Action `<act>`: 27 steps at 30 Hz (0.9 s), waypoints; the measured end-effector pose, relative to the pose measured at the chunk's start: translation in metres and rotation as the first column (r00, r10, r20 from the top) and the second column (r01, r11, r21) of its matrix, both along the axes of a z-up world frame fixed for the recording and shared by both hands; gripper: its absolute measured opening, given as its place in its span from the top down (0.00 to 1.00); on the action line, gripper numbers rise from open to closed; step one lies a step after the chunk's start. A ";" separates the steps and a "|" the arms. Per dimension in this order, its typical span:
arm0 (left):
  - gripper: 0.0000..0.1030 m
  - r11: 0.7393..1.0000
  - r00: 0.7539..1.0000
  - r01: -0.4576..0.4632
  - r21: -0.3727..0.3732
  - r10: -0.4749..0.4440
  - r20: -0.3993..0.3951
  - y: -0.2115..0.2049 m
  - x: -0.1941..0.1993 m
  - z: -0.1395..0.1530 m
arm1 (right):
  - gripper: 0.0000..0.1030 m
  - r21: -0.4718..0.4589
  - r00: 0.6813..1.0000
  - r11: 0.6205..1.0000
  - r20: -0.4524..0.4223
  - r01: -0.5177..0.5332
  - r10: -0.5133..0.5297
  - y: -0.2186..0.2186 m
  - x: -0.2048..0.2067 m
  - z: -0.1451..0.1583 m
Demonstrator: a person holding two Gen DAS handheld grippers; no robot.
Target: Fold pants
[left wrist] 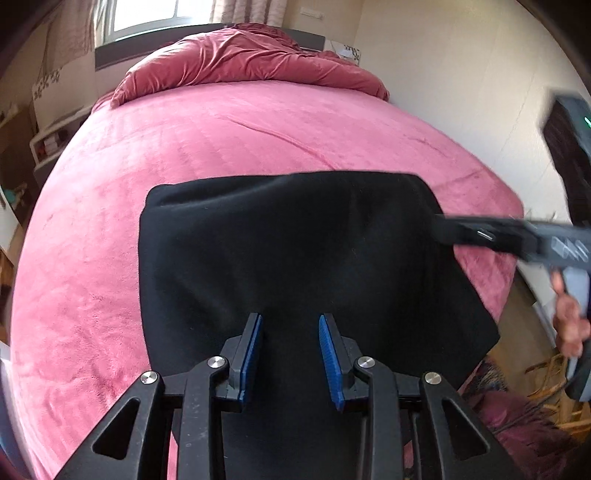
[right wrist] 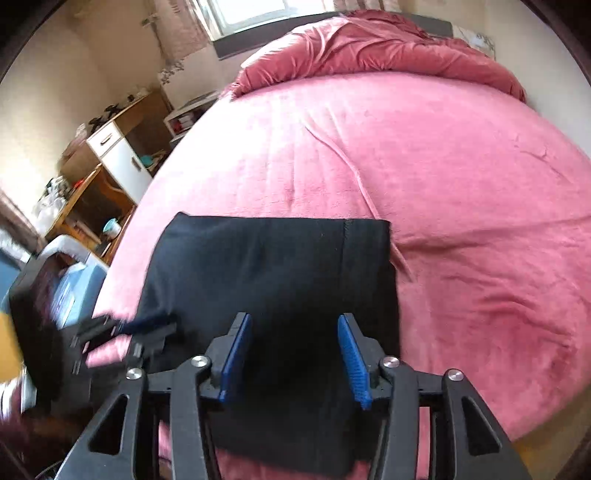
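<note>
Left wrist view shows one pair of black pants (left wrist: 295, 266), folded into a flat block, on one pink bed (left wrist: 258, 140). One rumpled pink duvet (left wrist: 251, 59) is heaped at the far end of the bed under a window (left wrist: 155, 14). There are two grippers. The left gripper (left wrist: 290, 350) hangs over the near part of the pants, its jaws apart with black cloth showing between the blue pads (left wrist: 328, 354) and nothing held. The right gripper (left wrist: 454, 232) comes in from the right, blurred, its tip at the right edge of the pants; a hand (left wrist: 569, 321) grips its handle.

In the right wrist view the pants (right wrist: 280, 273) lie near the foot edge of the bed (right wrist: 443, 166), their far fold straight. The right gripper (right wrist: 295, 354) points over the near half of the cloth, jaws wide apart and empty. The left gripper (right wrist: 147, 325) shows blurred at the pants' left edge, low and angled inward. A wooden cabinet (right wrist: 114, 155) stands beside the bed at left.
</note>
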State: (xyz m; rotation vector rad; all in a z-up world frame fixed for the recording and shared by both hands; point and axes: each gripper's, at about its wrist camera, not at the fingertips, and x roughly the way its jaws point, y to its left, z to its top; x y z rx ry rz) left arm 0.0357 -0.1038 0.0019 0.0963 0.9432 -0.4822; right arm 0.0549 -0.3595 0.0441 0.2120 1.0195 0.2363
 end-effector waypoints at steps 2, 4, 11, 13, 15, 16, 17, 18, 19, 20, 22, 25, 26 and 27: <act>0.69 1.000 1.000 0.004 0.027 -0.004 0.010 -0.007 -0.002 -0.003 | 0.52 -0.020 0.999 1.000 -0.024 0.022 -0.023 0.004 0.014 -0.014; 0.67 0.998 1.000 0.013 0.059 -0.014 0.018 -0.015 -0.005 -0.008 | 0.52 -0.068 0.998 0.997 -0.046 0.043 -0.046 0.006 0.022 -0.025; 0.67 0.989 0.998 0.034 0.141 -0.041 0.045 -0.041 -0.008 -0.025 | 0.51 -0.108 0.988 0.990 -0.116 0.087 -0.100 -0.014 0.033 -0.065; 0.67 0.988 0.998 0.031 0.148 -0.040 0.054 -0.043 -0.007 -0.026 | 0.49 -0.079 0.988 0.992 -0.114 0.097 -0.106 -0.020 0.035 -0.072; 0.66 0.987 0.997 0.029 0.157 -0.039 0.062 -0.048 -0.008 -0.027 | 0.48 -0.085 0.990 0.992 -0.094 0.095 -0.103 -0.018 0.034 -0.074; 0.66 0.987 0.997 0.029 0.157 -0.039 0.062 -0.048 -0.007 -0.026 | 0.48 -0.089 0.991 0.992 -0.084 0.094 -0.101 -0.017 0.032 -0.074; 0.66 0.988 0.997 0.027 0.153 -0.037 0.060 -0.052 -0.005 -0.026 | 0.48 -0.086 0.992 0.992 -0.075 0.095 -0.101 -0.017 0.030 -0.073; 0.64 0.989 0.998 0.025 0.148 -0.034 0.058 -0.053 -0.005 -0.025 | 0.48 -0.078 0.992 0.992 -0.067 0.098 -0.103 -0.018 0.028 -0.073; 0.64 0.989 0.998 0.024 0.146 -0.033 0.058 -0.054 -0.007 -0.024 | 0.48 -0.070 0.993 0.992 -0.060 0.101 -0.106 -0.018 0.026 -0.073; 0.64 0.989 0.998 0.024 0.145 -0.033 0.057 -0.055 -0.008 -0.022 | 0.48 -0.068 0.993 0.992 -0.057 0.104 -0.107 -0.019 0.025 -0.072; 0.64 0.990 0.998 0.020 0.138 -0.028 0.054 -0.051 -0.009 -0.020 | 0.46 -0.070 0.993 0.992 -0.050 0.105 -0.109 -0.018 0.024 -0.070; 0.62 0.994 0.999 0.007 0.112 -0.013 0.045 -0.045 -0.007 -0.014 | 0.37 -0.068 0.992 0.991 -0.039 0.116 -0.119 -0.020 0.013 -0.065; 0.60 0.994 0.999 0.001 0.106 -0.006 0.047 -0.040 -0.009 -0.010 | 0.31 -0.070 0.991 0.990 -0.038 0.122 -0.125 -0.022 0.012 -0.064; 0.57 0.995 0.999 -0.003 0.103 -0.003 0.050 -0.038 -0.009 -0.009 | 0.26 -0.067 0.990 0.989 -0.041 0.132 -0.135 -0.024 0.012 -0.064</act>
